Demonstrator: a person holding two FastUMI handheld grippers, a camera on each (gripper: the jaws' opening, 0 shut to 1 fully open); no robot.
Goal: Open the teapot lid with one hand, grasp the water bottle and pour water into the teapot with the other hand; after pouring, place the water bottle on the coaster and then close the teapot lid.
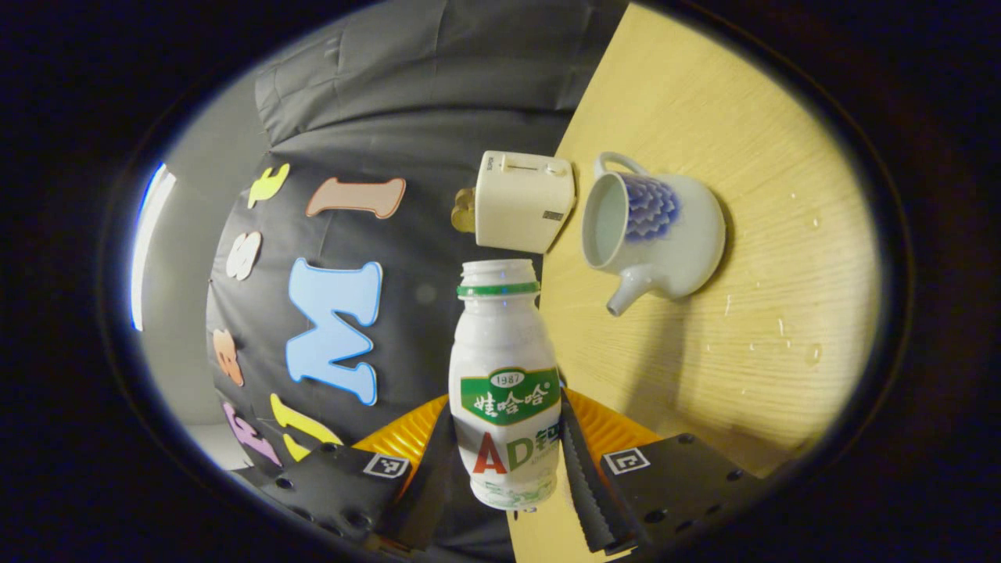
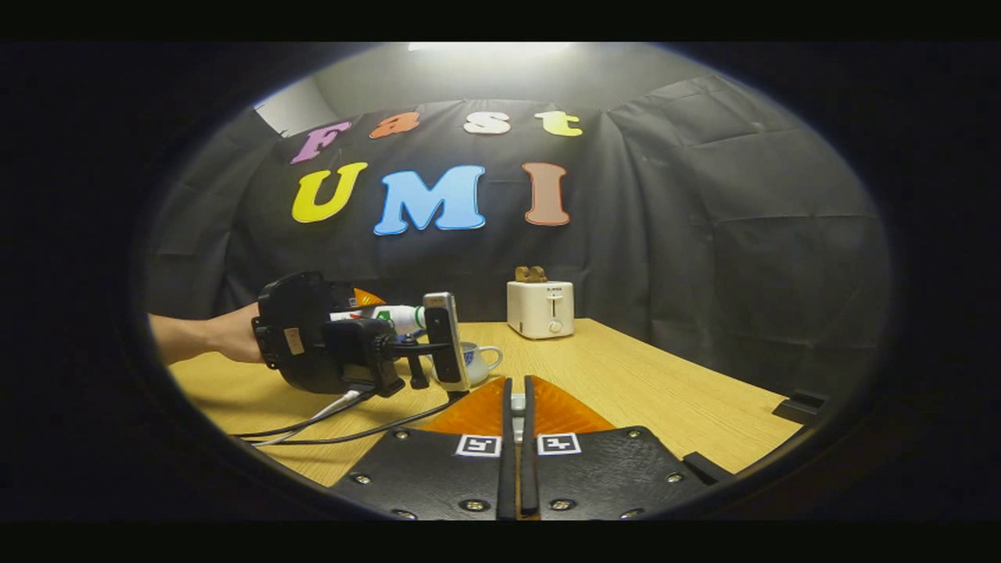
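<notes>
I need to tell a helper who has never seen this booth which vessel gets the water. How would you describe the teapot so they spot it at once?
Start at the light wooden table, then find the white toaster at its far edge by the black cloth wall. The teapot stands beside it: a round white pot with a blue scale pattern, a short spout, a loop handle, and an open, lidless mouth.

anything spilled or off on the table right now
Yes: small water droplets dot the wooden table beside the open teapot, so some water seems to have missed. The left tongs hold the uncapped water bottle tipped on its side near the teapot.
</notes>
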